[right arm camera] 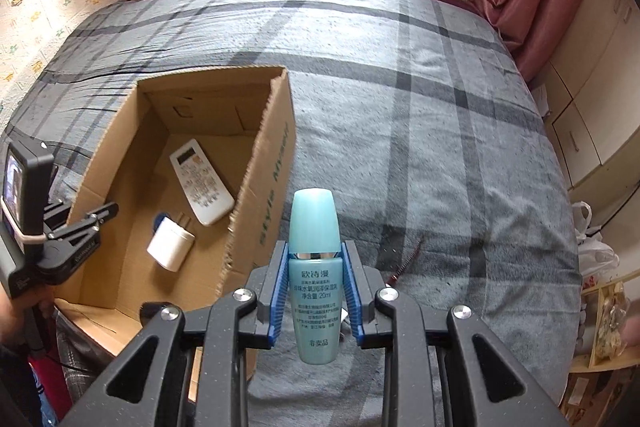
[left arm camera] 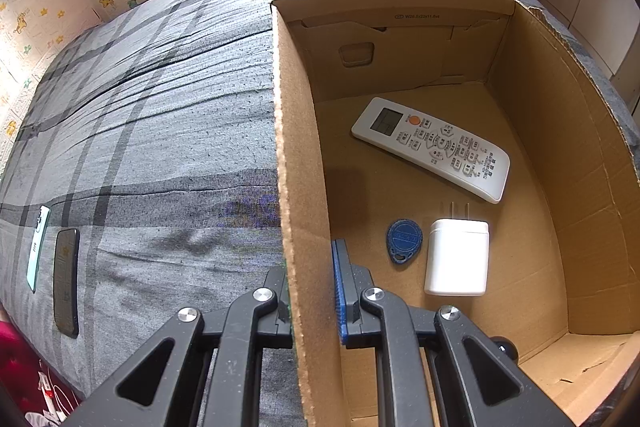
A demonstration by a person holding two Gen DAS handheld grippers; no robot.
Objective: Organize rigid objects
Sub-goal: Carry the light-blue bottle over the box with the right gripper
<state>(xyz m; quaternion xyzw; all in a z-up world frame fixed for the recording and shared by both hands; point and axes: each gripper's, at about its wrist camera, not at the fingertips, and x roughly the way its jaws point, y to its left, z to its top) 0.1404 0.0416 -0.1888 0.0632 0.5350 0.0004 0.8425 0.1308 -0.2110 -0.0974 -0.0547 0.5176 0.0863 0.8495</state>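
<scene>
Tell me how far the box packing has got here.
Done: remote, blue key fob and white charger lie in the cardboard box. In hand: right hand-held gripper grips a blue bottle. Left: two phones on the bed.

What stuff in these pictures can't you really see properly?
- Left wrist view: the brown cardboard box has its near floor hidden behind the left claw, which is clamped on the box wall.
- Left wrist view: the two flat phones at the edge are too squashed to identify.
- Right wrist view: the blue oval key tag is mostly hidden by the white plug charger.
- Right wrist view: the thin dark red stick is partly hidden behind the right claw, which holds the turquoise bottle.
</scene>
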